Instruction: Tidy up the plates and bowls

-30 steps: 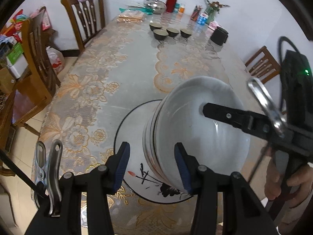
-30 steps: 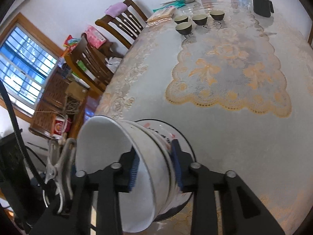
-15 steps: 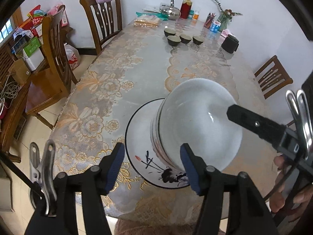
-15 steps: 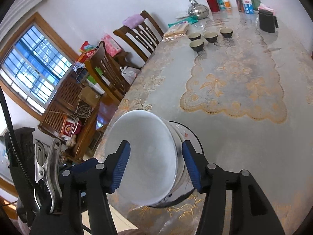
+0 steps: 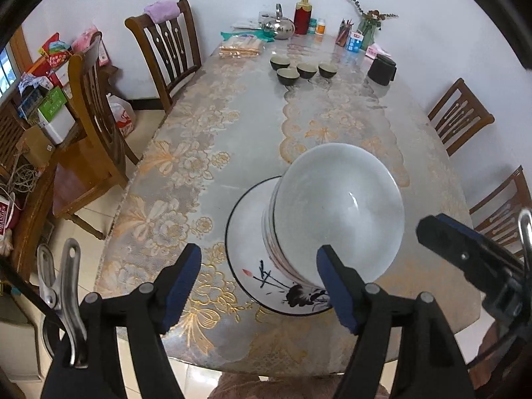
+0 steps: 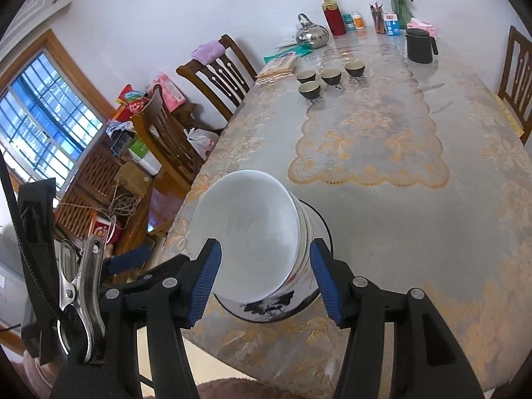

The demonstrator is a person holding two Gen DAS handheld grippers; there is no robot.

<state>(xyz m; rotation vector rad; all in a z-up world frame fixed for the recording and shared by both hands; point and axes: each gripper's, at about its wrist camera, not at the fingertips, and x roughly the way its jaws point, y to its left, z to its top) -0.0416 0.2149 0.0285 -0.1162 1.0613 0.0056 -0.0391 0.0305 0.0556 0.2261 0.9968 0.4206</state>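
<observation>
- Bowls (image 5: 335,212) sit nested in a stack on the plate (image 5: 247,232), near my edge of the table (image 5: 239,126); seen from my left wrist, the stack looks tall and flares wide at the top.
- My left gripper (image 5: 258,286) is opening, nothing pressed between its pads; the right-hand pad (image 5: 335,291) shows in front of the stack's base, and I cannot tell whether it is clear of it.
- From this view I judge the first risk to be that pad dragging the lower bowls sideways as I draw off, tipping the whole stack.
- My right gripper (image 5: 465,249) shows at the right, apart from the top bowl's rim; a swing inward would knock it.

- Seen from my right wrist, the stack (image 6: 252,232) stands between my right gripper's (image 6: 264,277) pads, jaws fairly wide and holding nothing.
- Both pads look near the bowl walls, the right one (image 6: 324,282) just beside the stacked rims; I cannot say it is free of them.
- Rims look slightly uneven, so the stack may not be fully seated and could slump if bumped.
- The plate (image 6: 319,222) lies close to the table (image 6: 432,216) edge; a shove toward me could send it over.
- Four small cups (image 6: 331,76) far up the table are well apart, out of danger.
</observation>
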